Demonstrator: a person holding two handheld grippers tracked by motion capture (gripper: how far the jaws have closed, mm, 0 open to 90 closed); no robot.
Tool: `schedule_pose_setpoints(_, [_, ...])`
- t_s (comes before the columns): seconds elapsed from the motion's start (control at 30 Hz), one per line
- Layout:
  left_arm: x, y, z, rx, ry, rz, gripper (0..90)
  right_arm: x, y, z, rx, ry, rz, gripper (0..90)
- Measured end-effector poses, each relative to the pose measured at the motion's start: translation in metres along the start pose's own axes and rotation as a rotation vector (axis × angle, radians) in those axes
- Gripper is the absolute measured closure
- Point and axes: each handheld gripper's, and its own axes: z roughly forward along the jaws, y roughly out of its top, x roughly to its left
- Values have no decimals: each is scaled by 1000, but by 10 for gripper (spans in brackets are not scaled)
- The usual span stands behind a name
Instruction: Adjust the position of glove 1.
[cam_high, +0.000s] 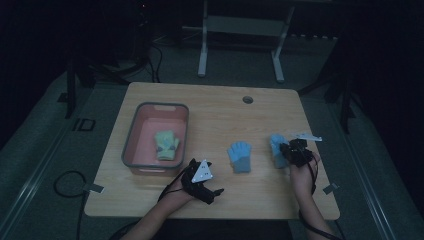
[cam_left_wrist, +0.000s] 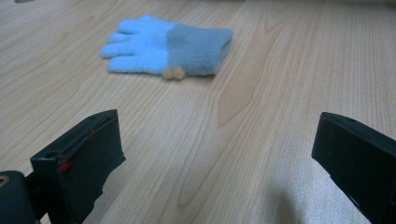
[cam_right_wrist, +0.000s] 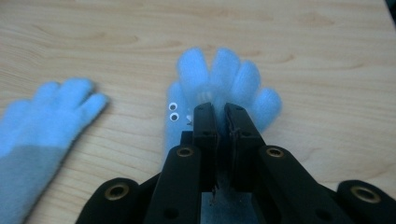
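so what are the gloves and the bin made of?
Blue gloves: fuzzy knit, probably fleece-like yarn, going by the soft matte nap; one has googly eyes. Bin: looks like moulded plastic, smooth, grey rim, pink inside.

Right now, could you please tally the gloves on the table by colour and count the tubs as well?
Blue gloves: 2, one lying free mid-table and one pinched in the right claw, namely the glove with googly eyes.
Green gloves: 1, lying in the tub.
Pink tubs with a grey rim: 1.
Total: 4 things.
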Motion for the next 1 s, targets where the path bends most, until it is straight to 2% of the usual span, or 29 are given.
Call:
schedule_pose_setpoints(0.1, [0,0,0,-1,-2,-2,21,-1,-7,12,24,-11,18,819])
schedule_pose_setpoints(0.17, [0,0,0,-4,-3,-4,21,-2,-9,15,30,-14,17,802])
schedule_pose_setpoints(0.3, [0,0,0,-3,-5,-4,21,-3,-17,27,75,-15,13,730])
schedule_pose_setpoints(0.47, [0,0,0,-4,-7,-4,21,-5,-15,24,63,10,3,704])
schedule_pose_setpoints(0.6, [0,0,0,-5,-8,-3,21,-9,-11,15,55,26,-46,700])
schedule_pose_setpoints(0.63, [1,0,0,-5,-9,-3,21,-11,-11,13,54,41,-47,699])
schedule_pose_setpoints(0.77, [1,-1,-1,-6,-10,-4,21,-20,-10,4,45,115,-103,681])
schedule_pose_setpoints(0.8, [0,-1,-1,-6,-11,-5,21,-22,-10,2,42,123,-123,680])
schedule_pose_setpoints(0.83, [0,-1,-1,-6,-10,-5,21,-25,-10,0,44,155,-173,680])
schedule_pose_setpoints(0.87, [1,-1,-1,-5,-10,-5,21,-25,-10,0,44,155,-173,680])
schedule_pose_setpoints(1.0, [1,0,-1,-3,-11,-5,21,-33,-9,0,52,198,-238,685])
